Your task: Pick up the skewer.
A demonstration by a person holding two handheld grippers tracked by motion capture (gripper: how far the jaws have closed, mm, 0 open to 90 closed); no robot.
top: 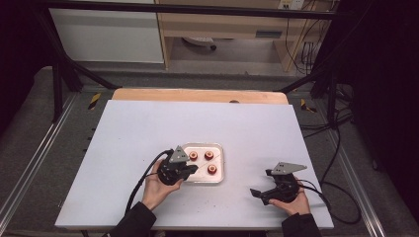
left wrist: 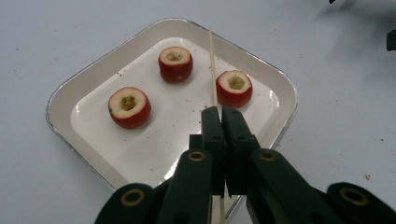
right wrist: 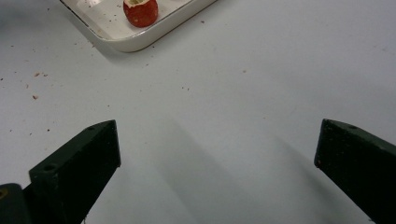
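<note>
3 cored red fruit pieces (left wrist: 129, 107) sit apart from each other in the white square tray (left wrist: 275, 79) at centre frame of the high view, and the left gripper (left wrist: 223, 112) hangs over the tray's near edge, jaws pressed together on a thin wooden skewer (left wrist: 211, 60) that runs from the jaw tips up to the tray's far rim, passing between 2 of the pieces. Right gripper (top: 257, 193) rests on the bare white table (top: 148, 123) at lower right of the high view, well apart from the tray, jaws spread wide with nothing between them.
</note>
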